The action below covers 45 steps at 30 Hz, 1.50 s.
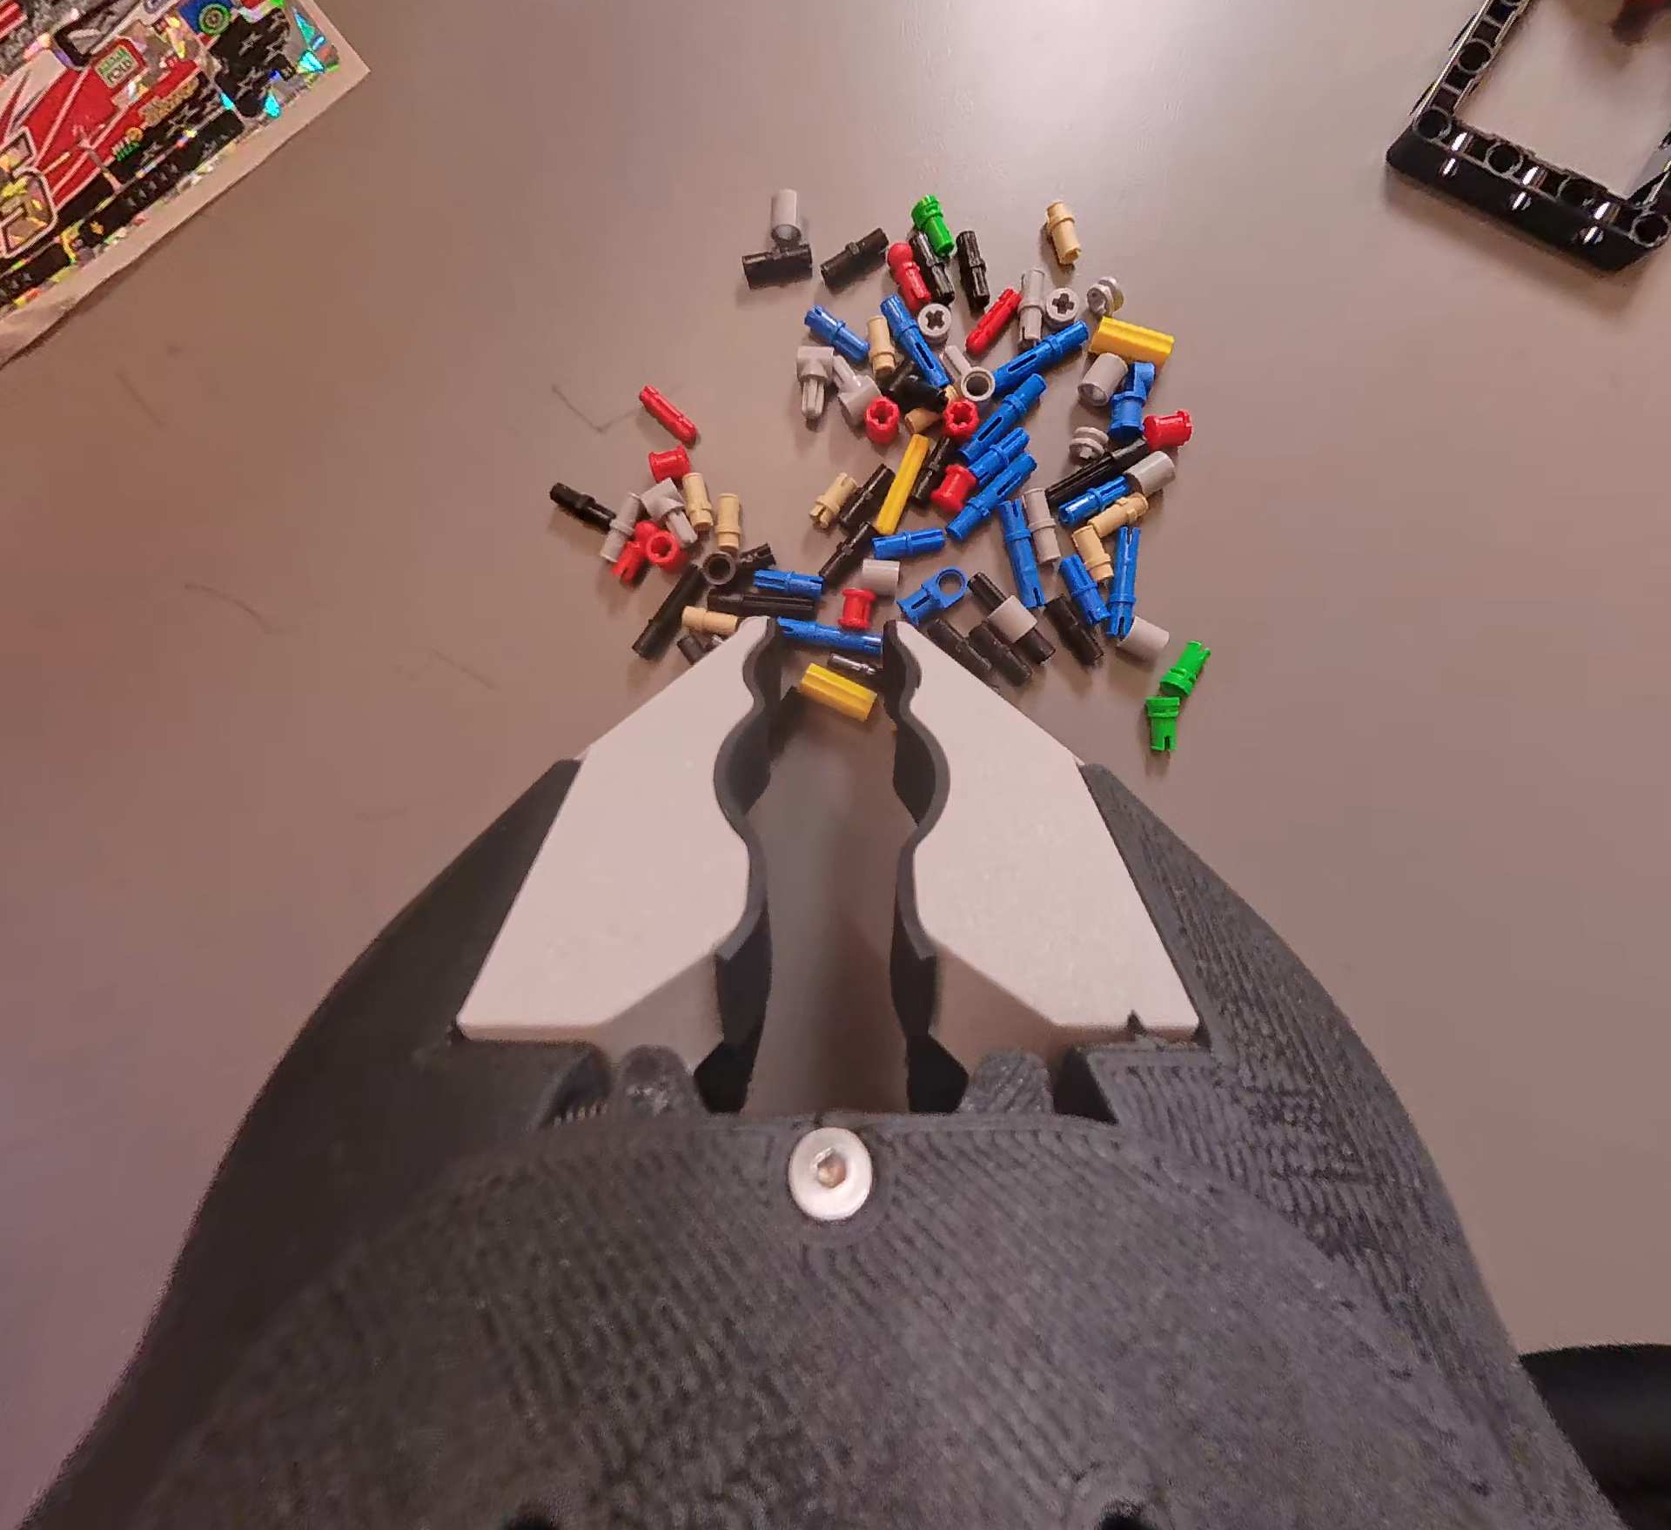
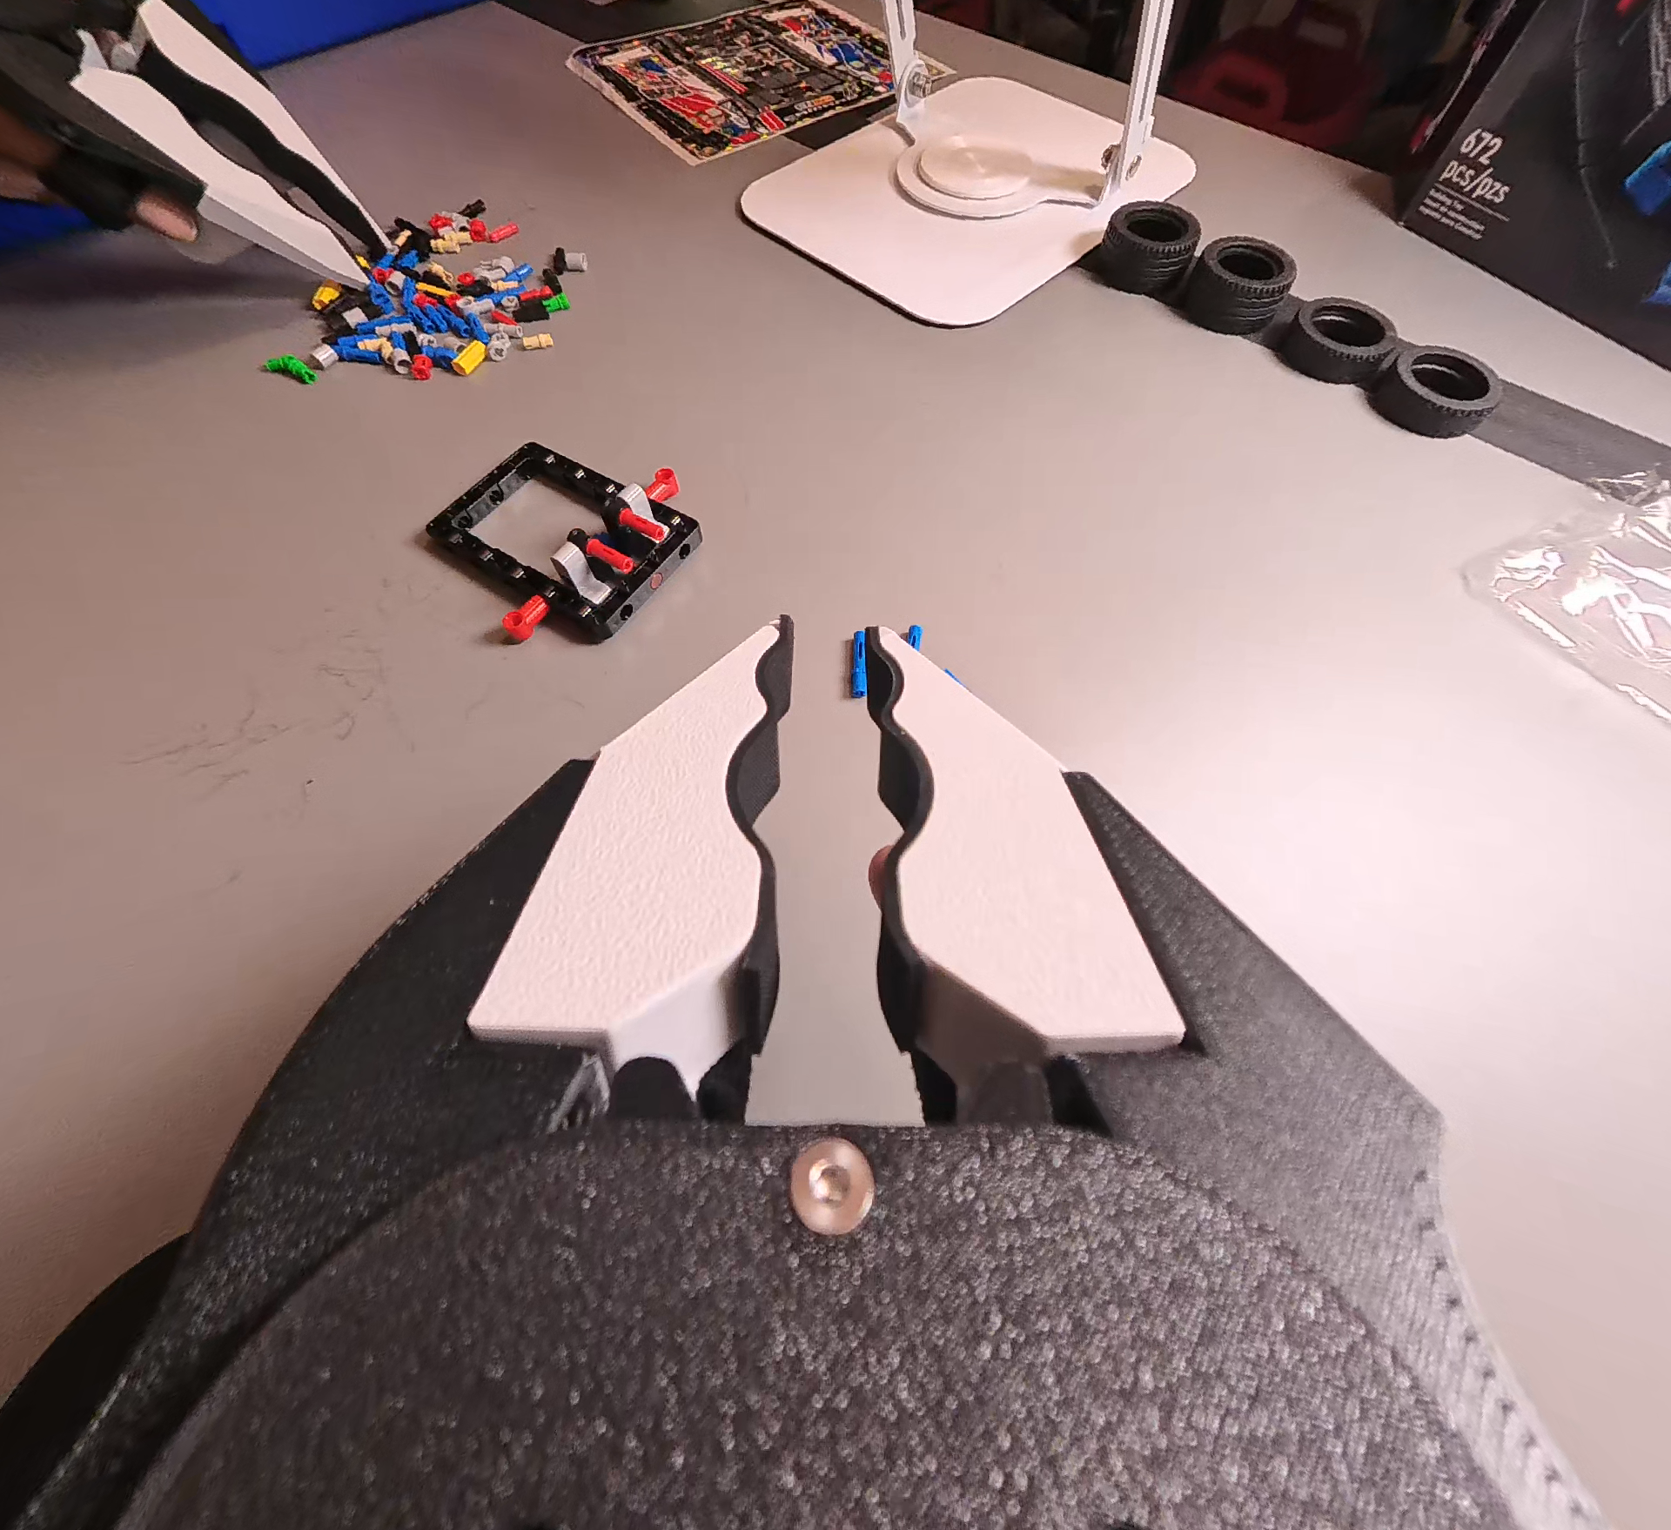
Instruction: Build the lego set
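A pile of small Lego pins and connectors (image 1: 949,456) in blue, black, red, grey, tan, yellow and green lies on the grey table. My left gripper (image 1: 830,635) is open at the pile's near edge. Its tips stand either side of a blue pin (image 1: 827,635), with a yellow piece (image 1: 839,689) just behind. The right wrist view also shows this gripper (image 2: 369,268) at the pile (image 2: 434,311). A black frame with red axles and grey parts (image 2: 561,537) lies mid-table, and shows in the left wrist view (image 1: 1537,130). My right gripper (image 2: 830,629) is open and empty over the table. Two blue pins (image 2: 857,664) lie by its right finger.
Several black tyres (image 2: 1302,311) line the right side. A white lamp stand base (image 2: 967,221) is at the back, with a sticker sheet (image 2: 750,76) beside it (image 1: 118,85). A dark set box (image 2: 1537,85) and a clear plastic bag (image 2: 1591,582) are at the right. My right fingertips sit around 35 cm from my left ones.
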{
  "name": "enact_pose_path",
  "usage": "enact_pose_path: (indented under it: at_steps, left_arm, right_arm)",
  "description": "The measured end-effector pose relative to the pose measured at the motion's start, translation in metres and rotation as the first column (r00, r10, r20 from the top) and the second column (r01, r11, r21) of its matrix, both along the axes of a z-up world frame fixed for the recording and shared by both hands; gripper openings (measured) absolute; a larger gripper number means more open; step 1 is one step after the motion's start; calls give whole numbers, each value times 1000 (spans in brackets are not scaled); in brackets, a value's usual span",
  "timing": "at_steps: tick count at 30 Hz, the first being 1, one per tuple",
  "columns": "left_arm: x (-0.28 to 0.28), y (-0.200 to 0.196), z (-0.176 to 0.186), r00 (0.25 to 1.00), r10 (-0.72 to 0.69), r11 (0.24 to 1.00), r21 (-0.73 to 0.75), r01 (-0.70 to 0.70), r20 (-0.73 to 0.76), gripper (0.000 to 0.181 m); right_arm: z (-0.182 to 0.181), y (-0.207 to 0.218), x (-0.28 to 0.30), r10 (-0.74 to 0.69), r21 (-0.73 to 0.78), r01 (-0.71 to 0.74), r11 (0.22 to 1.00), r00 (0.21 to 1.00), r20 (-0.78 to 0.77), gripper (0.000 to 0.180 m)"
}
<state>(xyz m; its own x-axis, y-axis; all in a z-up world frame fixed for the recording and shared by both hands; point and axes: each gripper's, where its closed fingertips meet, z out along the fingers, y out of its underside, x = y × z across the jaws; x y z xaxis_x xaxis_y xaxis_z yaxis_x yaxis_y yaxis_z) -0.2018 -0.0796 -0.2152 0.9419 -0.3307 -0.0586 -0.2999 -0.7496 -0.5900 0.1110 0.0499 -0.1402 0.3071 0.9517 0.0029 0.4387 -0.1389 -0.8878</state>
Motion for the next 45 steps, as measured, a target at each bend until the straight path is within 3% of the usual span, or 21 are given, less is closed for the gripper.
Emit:
enact_pose_path:
  at_steps: [3,9,13,33,35,38,42,45]
  left_arm:
    - [-2,-1,2,1000,-2,1000,17,3,-27,7]
    - [-2,-2,13,997,-14,998,60,18,-73,8]
    - [-13,5,11,995,47,996,78,-41,-84,17]
    - [-22,22,3,989,139,988,69,-135,-51,3]
    - [0,28,25,998,43,980,195,-32,-53,3]
    - [62,31,66,987,-155,904,397,160,-46,3]
    - [164,10,102,881,-463,748,574,332,95,3]
    - [202,-4,109,817,-562,691,615,381,125,2]
  right_arm:
    - [1,-1,0,1,1,-1,1000,1000,-7,13]
    - [1,-12,-12,54,-19,-54,998,998,-28,13]
    - [-1,-17,-16,71,-11,-71,997,997,-15,13]
    - [3,-22,-20,92,-22,-93,995,994,-52,11]
    - [9,-30,-26,113,-32,-116,993,989,-95,11]
    - [22,-56,-48,192,-90,-213,973,960,-204,11]
    - [33,-100,-82,301,-169,-367,915,898,-320,12]
    - [28,-119,-94,352,-176,-420,890,879,-321,13]
